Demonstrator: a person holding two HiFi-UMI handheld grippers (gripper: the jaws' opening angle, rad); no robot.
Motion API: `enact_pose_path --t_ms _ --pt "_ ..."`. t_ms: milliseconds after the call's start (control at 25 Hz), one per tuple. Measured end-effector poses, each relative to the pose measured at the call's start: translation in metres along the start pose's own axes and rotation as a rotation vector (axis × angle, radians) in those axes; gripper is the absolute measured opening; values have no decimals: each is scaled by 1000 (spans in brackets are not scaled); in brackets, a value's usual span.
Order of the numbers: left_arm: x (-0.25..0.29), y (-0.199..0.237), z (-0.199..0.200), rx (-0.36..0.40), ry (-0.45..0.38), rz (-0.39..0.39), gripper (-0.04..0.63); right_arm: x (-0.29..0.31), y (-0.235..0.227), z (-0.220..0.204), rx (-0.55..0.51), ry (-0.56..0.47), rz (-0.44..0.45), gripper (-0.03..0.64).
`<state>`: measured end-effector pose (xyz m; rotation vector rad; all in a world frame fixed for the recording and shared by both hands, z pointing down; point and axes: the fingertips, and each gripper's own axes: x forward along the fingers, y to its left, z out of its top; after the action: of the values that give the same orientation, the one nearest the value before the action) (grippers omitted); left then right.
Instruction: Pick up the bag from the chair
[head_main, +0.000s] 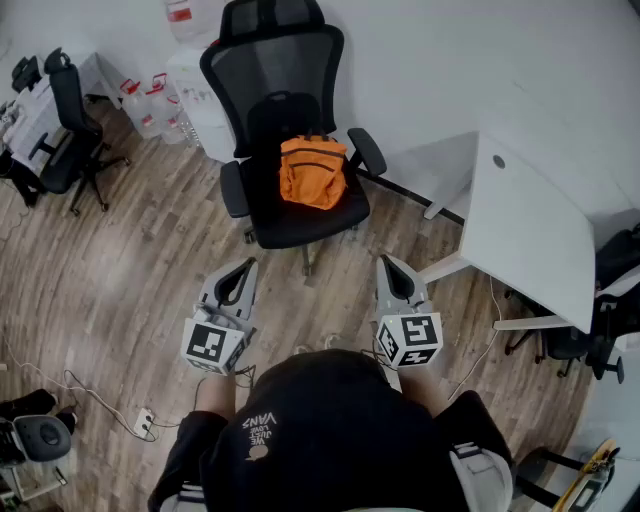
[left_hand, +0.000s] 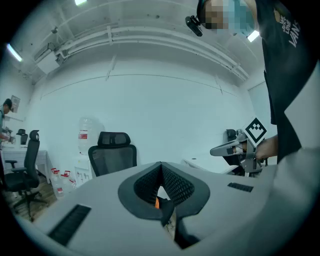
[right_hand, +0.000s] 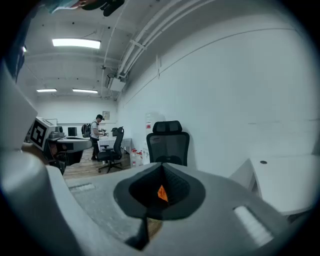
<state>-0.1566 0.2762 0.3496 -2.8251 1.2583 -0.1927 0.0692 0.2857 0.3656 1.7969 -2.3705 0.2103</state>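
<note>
Ahead of you, a black office chair stands on the wooden floor. The orange bag lies on its seat, close to the backrest.

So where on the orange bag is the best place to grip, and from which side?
Probably the top edge of the bag, the end nearest the backrest of the chair. It sits open on the seat with armrests at both sides, so come from the front and above. A handle can't be made out.
</note>
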Motion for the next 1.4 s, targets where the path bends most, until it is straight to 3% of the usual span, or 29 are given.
enact_pose_path --t_ms 160,520,1040,1240,1400 --pt "-9 -1 -3 -28 -34 -9 5 -6 5 3 45 -33 3 -3" --pt "1 7 -8 -48 -26 3 5 8 4 4 12 -29 -1 -3" --pt "50 32 -10 -47 -6 13 5 55 -23 9 12 -15 23 -3" --pt "75 40 -4 -80 10 34 5 81 -39 12 23 -8 39 -2" --pt "94 49 -10 -52 4 39 5 101 -51 14 21 -5 55 -2"
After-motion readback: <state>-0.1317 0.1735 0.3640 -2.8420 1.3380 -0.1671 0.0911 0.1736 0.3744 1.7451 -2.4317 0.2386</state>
